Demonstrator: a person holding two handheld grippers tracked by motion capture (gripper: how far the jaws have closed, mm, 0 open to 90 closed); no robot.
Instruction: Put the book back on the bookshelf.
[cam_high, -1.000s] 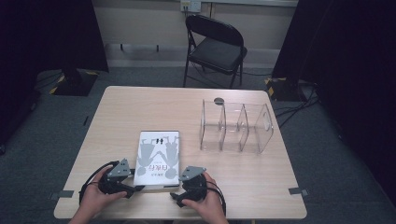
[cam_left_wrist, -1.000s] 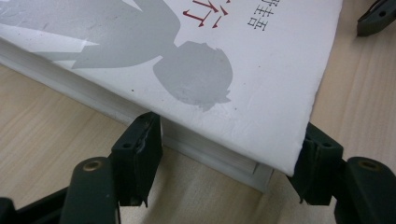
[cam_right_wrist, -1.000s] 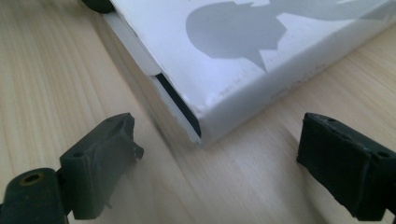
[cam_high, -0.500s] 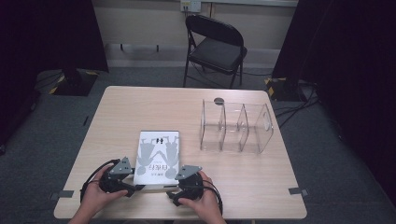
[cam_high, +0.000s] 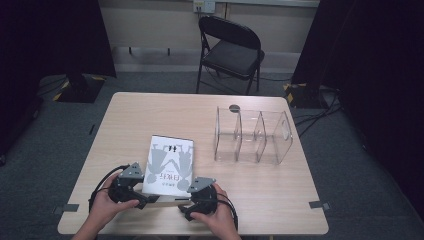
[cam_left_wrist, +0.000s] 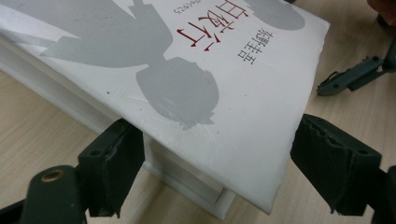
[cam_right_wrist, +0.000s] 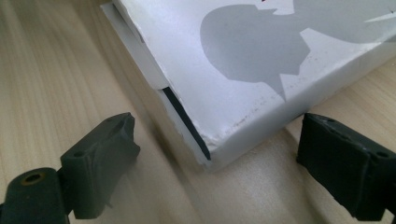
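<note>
A person sits at a light wooden table (cam_high: 250, 200), holding a two-jaw gripper in each hand, with a white book (cam_high: 169, 164) lying flat just ahead of both tools. The book's cover carries grey silhouette figures and red and dark printed characters.

The left gripper (cam_high: 137, 199), held in the person's left hand (cam_high: 105, 210), points at the near left corner of the book. In the left gripper view that corner (cam_left_wrist: 219, 140) sits between the two black jaws, its cover edge overhanging the page block. The jaws stand wide and have just been opening; one jaw is right against the page edge under the cover, while the other stands clear of the book's side, so the pads do not squeeze it.

The right gripper (cam_high: 189, 205), held in the right hand (cam_high: 215, 220), points at the near right corner of the book. In the right gripper view that corner (cam_right_wrist: 243, 93) lies ahead of and between the jaws, with a dark strip showing where the cover lifts off the pages. Both jaws stand wide apart and neither touches the book; bare table shows on either side.

Well beyond the right gripper, farther across the table, stands a clear plastic organiser (cam_high: 252, 135) with upright dividers. Past the table's far edge is a black folding chair (cam_high: 230, 50) on grey carpet
</note>
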